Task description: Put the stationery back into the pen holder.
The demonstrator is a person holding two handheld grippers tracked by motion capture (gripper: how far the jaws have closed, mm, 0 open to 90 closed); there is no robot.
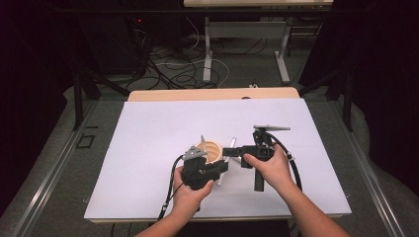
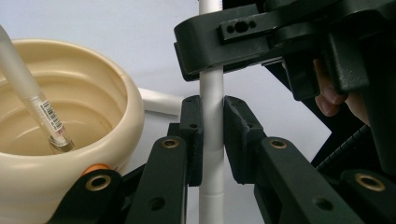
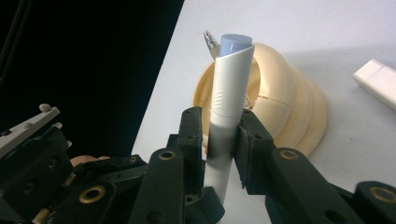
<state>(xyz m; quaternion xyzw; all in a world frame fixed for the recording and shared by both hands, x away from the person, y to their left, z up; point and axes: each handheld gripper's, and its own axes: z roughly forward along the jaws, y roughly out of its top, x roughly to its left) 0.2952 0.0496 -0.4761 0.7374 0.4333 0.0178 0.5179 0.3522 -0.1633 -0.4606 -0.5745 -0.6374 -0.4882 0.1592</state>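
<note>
White plastic pen with a blue end cap sits gripped by both left tool and right tool; uneven pulling could tip the cream ribbed bowl.

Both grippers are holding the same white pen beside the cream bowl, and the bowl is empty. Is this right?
Not entirely. The cream bowl is not empty: the left gripper view shows a clear tube with a barcode label leaning inside it. The rest holds: the left gripper and right gripper both clamp the white pen.
</note>
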